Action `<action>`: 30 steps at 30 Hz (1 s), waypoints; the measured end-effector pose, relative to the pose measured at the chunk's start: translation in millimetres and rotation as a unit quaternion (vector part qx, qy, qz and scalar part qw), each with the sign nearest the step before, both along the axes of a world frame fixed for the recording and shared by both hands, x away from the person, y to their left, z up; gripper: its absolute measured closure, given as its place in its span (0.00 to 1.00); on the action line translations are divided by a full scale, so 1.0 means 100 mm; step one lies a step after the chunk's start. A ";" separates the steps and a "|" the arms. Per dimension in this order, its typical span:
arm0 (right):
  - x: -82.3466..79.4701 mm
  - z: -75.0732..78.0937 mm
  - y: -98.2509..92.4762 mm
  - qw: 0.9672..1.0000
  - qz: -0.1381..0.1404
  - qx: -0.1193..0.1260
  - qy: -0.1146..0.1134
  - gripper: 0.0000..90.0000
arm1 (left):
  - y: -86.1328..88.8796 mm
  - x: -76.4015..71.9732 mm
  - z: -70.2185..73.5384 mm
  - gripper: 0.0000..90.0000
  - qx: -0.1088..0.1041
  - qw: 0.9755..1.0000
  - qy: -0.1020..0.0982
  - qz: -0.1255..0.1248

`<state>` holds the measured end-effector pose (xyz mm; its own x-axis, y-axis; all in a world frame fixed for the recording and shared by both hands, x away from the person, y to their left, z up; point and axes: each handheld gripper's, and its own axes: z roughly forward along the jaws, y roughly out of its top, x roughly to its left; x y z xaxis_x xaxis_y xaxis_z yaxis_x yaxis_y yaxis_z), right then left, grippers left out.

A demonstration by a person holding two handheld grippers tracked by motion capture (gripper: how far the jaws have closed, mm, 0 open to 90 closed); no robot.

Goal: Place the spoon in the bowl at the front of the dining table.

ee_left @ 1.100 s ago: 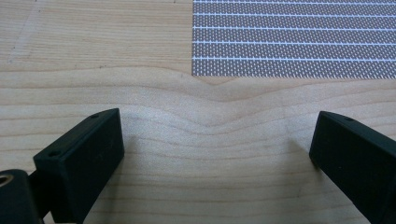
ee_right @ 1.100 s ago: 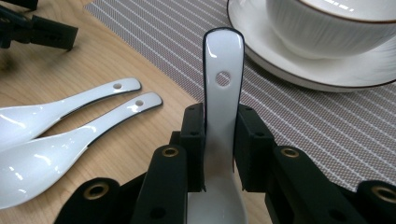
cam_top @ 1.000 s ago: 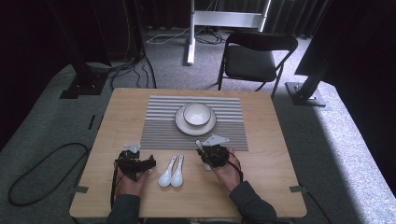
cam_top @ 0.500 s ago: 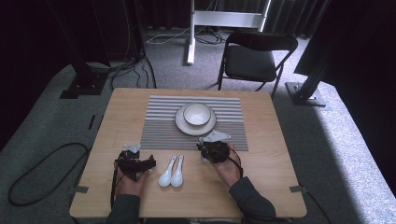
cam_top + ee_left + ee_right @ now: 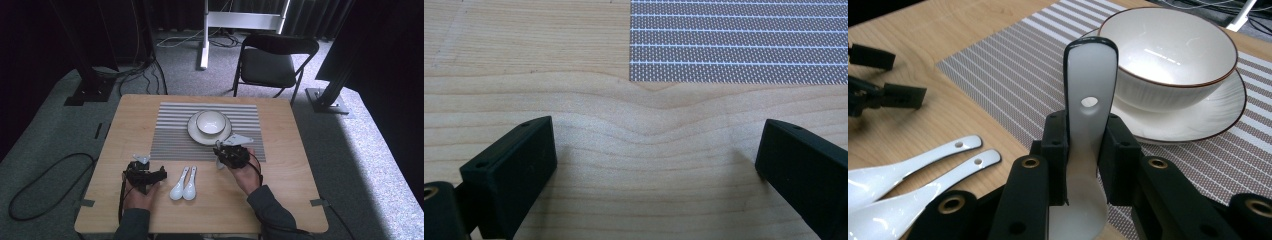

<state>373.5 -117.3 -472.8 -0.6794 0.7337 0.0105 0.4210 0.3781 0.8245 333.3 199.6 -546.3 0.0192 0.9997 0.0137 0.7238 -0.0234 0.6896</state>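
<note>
The right tongs (image 5: 1083, 145), clamped on one ceramic soup spoon (image 5: 1088, 90), have edged toward the bowl (image 5: 210, 122); two spoons (image 5: 183, 184) wait near the desk's (image 5: 130, 120) front edge, left tongs (image 5: 150, 175) apart.

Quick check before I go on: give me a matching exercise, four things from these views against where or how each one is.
Things:
1. right gripper
2. left gripper
3. bowl
4. two spoons

States:
A. stands on the plate
B. lie side by side on the bare table
C. jaws wide apart, nothing between them
D. clamped on a white spoon, handle pointing towards the bowl

Pairs: 1-D, 2-C, 3-A, 4-B
</note>
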 end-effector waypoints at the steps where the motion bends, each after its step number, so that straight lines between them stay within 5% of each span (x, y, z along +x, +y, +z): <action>1: 0.01 0.01 -0.01 1.000 -0.002 0.002 0.000 0.84 | 0.00 0.00 0.00 0.04 0.000 1.000 0.000 0.000; 30: 0.33 0.25 -0.14 0.999 -0.028 0.001 -0.035 0.84 | 0.00 0.00 0.00 0.04 0.001 1.000 0.000 -0.001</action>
<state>406.3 -131.7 -447.4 -0.6371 0.7700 -0.0344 0.3816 0.3539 0.8539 333.4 199.7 -546.3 0.0203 0.9997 0.0156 0.7241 -0.0254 0.6892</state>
